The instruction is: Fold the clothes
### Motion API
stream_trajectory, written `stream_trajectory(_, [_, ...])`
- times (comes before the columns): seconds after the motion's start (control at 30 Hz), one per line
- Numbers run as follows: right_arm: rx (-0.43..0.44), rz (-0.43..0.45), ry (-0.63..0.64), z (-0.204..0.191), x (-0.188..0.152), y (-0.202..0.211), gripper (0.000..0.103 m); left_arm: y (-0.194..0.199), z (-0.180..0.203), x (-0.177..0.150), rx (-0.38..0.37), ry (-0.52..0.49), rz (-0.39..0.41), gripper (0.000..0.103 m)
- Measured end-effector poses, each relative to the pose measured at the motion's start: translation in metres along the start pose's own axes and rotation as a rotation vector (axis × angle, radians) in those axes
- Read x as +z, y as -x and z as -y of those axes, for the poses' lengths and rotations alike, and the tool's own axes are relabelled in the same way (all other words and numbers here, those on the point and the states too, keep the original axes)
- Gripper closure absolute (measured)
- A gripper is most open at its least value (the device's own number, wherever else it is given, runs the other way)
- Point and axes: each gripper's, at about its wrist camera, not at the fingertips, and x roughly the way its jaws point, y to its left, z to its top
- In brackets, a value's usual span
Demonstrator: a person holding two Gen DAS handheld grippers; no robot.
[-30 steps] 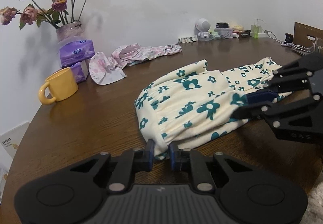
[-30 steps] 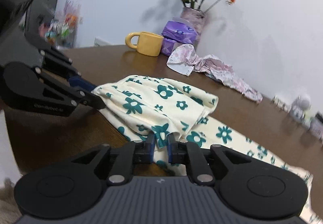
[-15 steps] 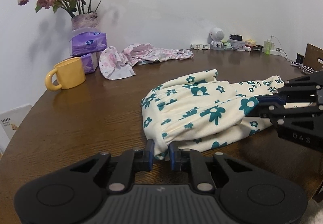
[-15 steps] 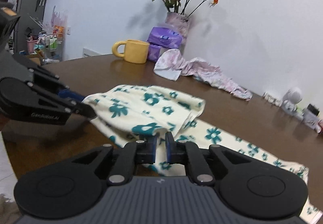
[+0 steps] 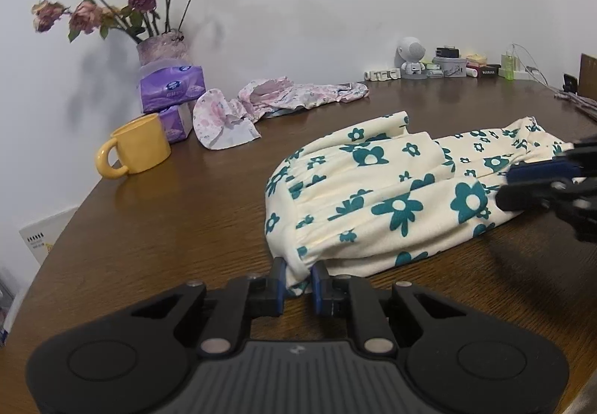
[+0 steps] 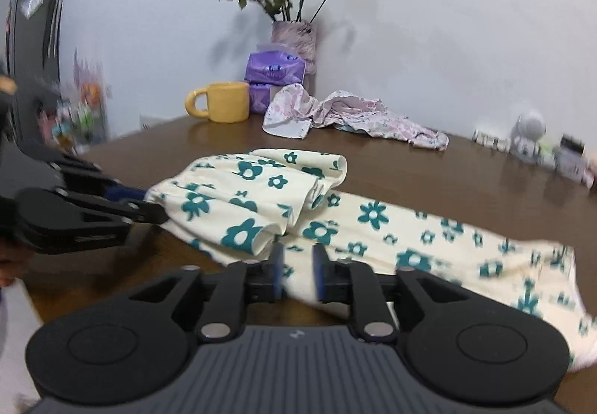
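A cream garment with teal flowers (image 5: 373,190) lies on the brown table (image 5: 179,227), its upper part folded over the lower (image 6: 429,238). My left gripper (image 5: 298,285) is shut on the near corner of the fold and shows at the left of the right wrist view (image 6: 149,209). My right gripper (image 6: 297,266) is opening. The fold's edge (image 6: 257,238) lies just beyond its left fingertip, and the pads press on nothing. In the left wrist view it hangs at the garment's right side.
A yellow mug (image 5: 138,145), purple tissue packs (image 5: 171,85) and a vase of dried roses (image 5: 160,48) stand at the back left. A pink floral cloth (image 5: 291,97) lies behind the garment. Small items (image 5: 447,65) line the wall. The table's near edge curves round on the left.
The right gripper's jaws have parted and let go of the folded edge, and it has drawn back to the right. The left gripper keeps its hold.
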Motion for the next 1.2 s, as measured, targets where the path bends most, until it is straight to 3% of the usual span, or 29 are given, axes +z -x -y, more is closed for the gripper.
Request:
stream_trajectory(0.17, [0.121,0.027,-0.096,0.001,0.001,0.001,0.067,0.000,0.000,-0.002,0.003,0.026,0.009,0.090])
stream_trajectory(0.27, [0.089,0.003,-0.070,-0.006,0.004,-0.017,0.067,0.000,-0.001,-0.003,-0.001,0.044,0.016,0.090])
stream_trajectory(0.33, [0.102,-0.013,-0.082,-0.007,0.004,-0.025,0.080,0.000,-0.002,-0.005,-0.005,0.059,0.024,0.090])
stream_trajectory(0.37, [0.101,-0.017,-0.083,-0.008,0.004,-0.028,0.092,0.000,-0.003,-0.006,-0.007,0.067,0.029,0.090])
stream_trajectory(0.47, [0.070,-0.006,-0.063,-0.010,0.002,-0.029,0.097,0.000,-0.003,-0.009,-0.009,0.087,0.046,0.089])
stream_trajectory(0.67, [0.025,0.004,-0.024,-0.012,0.001,-0.033,0.097,0.002,-0.006,-0.014,-0.021,0.128,0.061,0.089])
stream_trajectory(1.07, [0.050,-0.008,-0.096,0.002,-0.002,-0.034,0.096,0.011,-0.011,-0.006,-0.044,0.150,0.073,0.089])
stream_trajectory(1.17, [0.068,0.019,-0.118,0.003,-0.004,-0.026,0.090,0.011,-0.012,-0.006,-0.050,0.154,0.071,0.089])
stream_trajectory(1.2, [0.084,0.026,-0.120,0.002,-0.004,-0.023,0.079,0.011,-0.012,-0.006,-0.053,0.157,0.071,0.089])
